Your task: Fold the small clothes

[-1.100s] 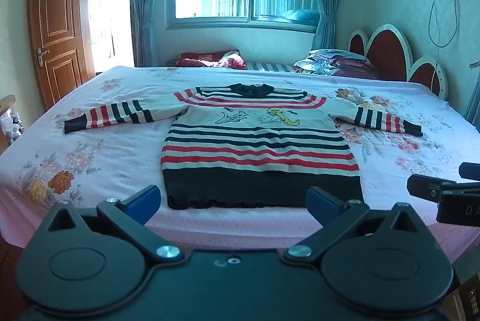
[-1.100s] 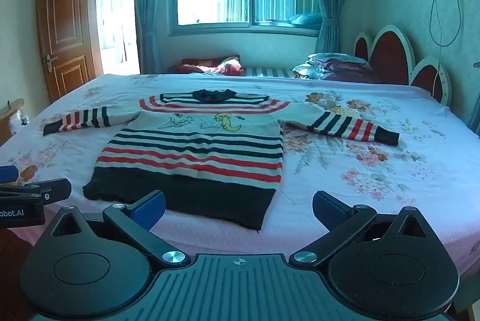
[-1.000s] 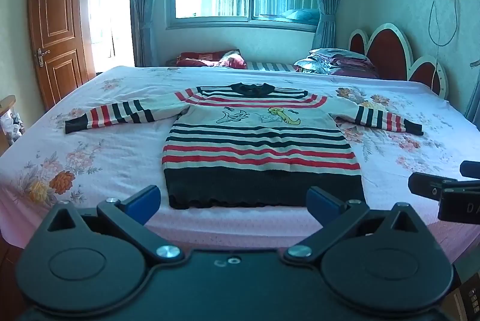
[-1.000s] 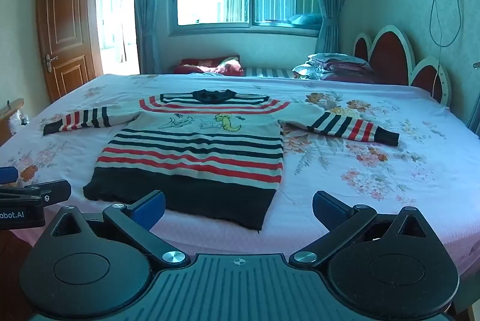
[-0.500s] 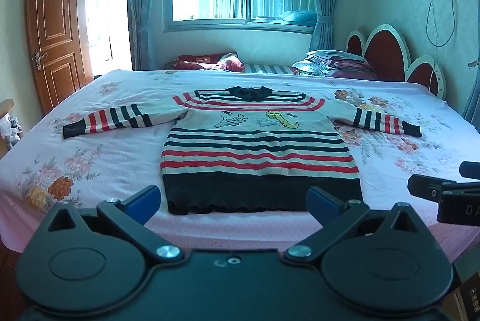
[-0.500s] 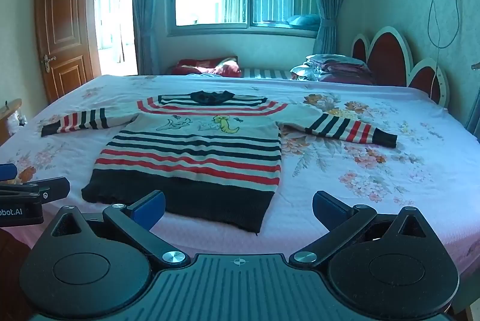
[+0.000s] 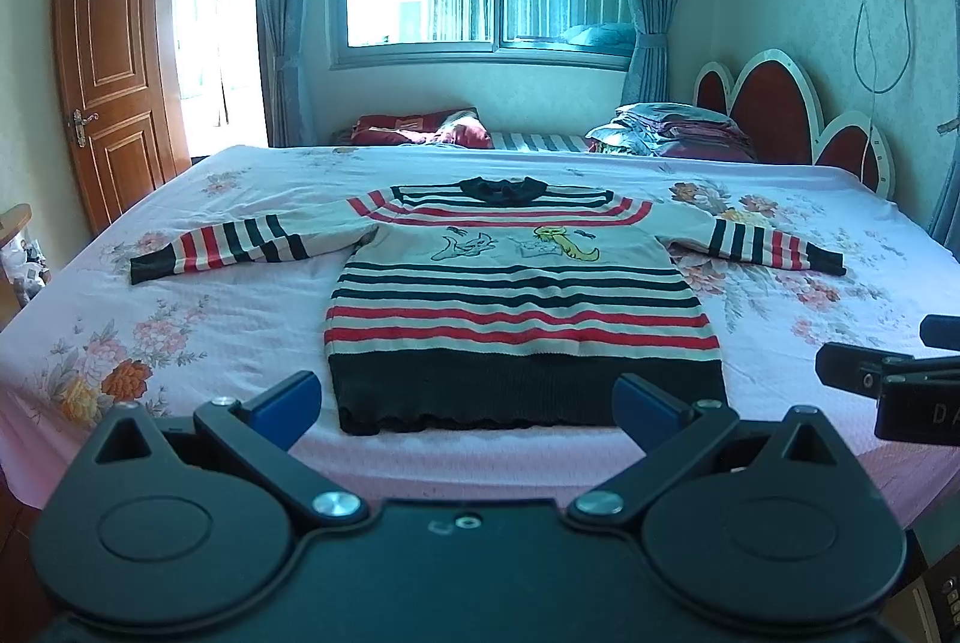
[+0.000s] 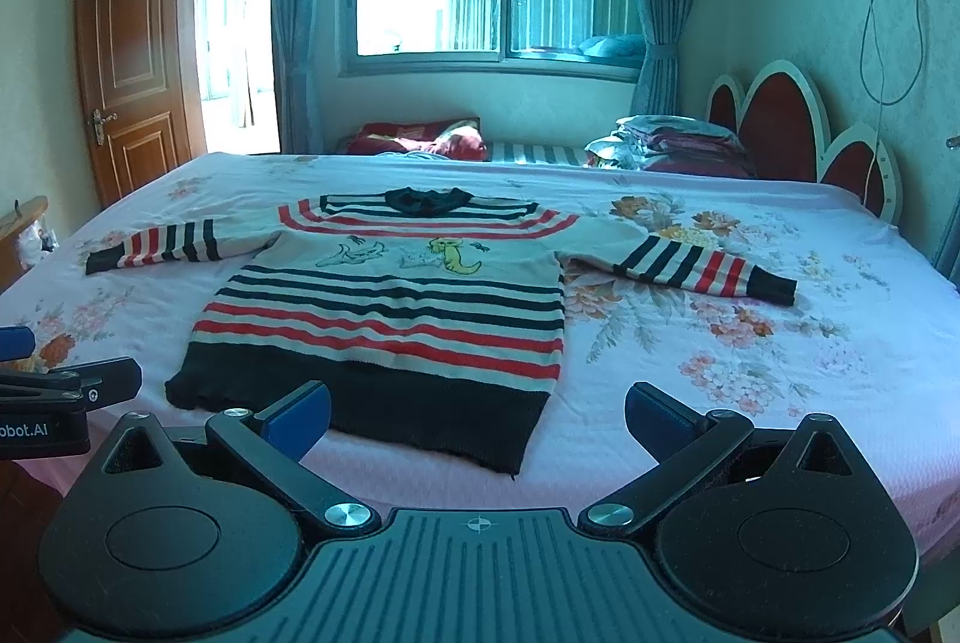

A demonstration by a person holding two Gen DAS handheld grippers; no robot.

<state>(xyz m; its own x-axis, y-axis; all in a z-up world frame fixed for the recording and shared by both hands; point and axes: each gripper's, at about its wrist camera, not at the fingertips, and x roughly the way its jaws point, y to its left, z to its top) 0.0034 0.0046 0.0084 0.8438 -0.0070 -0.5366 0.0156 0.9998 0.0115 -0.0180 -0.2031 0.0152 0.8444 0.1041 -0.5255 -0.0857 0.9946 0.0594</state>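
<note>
Knitted and loose, the striped sweater (image 7: 522, 301) lies flat on the floral bedsheet (image 7: 198, 319), sleeves spread toward 9 and 3 o'clock, hem nearest. The left gripper (image 7: 465, 397) and right gripper (image 8: 477, 412) both hang released, short of the hem. A shallow pinch could catch only the top layer, or snag the sheet, skewing the fold.

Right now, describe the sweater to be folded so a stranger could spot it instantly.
Find the big bed with the pink floral sheet under the window. The sweater lies flat in its middle, sleeves spread wide, dark hem toward the grippers. Unlike the folded bedding piled by the headboard, it has red and black stripes and cartoon figures on the chest.
</note>
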